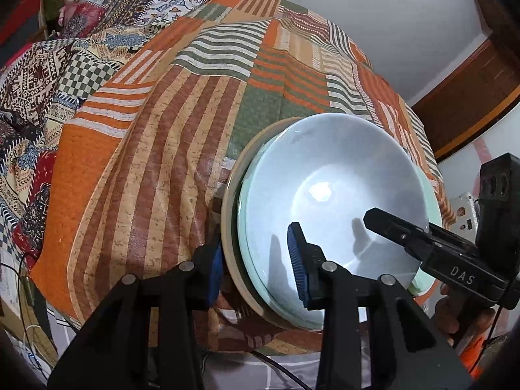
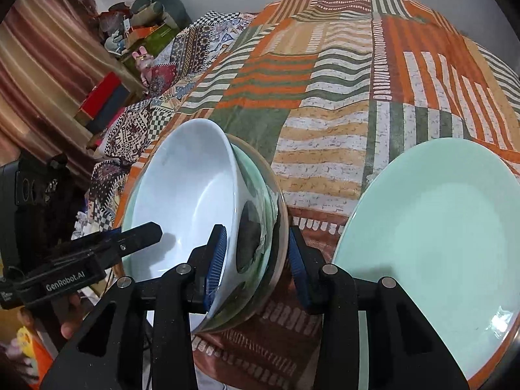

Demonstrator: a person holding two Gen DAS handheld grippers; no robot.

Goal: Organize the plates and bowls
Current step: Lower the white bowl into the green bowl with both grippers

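A pale blue-white bowl (image 1: 325,201) sits nested on a mint plate (image 1: 429,279) and a beige-rimmed plate (image 1: 229,214) at the near edge of the patchwork-covered table (image 1: 162,162). My left gripper (image 1: 256,266) straddles the stack's left rim, blue pads on each side, not pressed tight. My right gripper (image 2: 256,260) straddles the right side of the same bowl (image 2: 182,201), one pad inside, one outside with a gap; it also shows in the left wrist view (image 1: 383,219). A separate mint plate (image 2: 432,237) lies to the right.
A patterned quilt (image 1: 48,97) lies left of the cloth. Boxes and toys (image 2: 130,42) stand by the curtain at far left. Cables (image 1: 29,325) hang below the table's front edge. A wooden door frame (image 1: 471,97) is at right.
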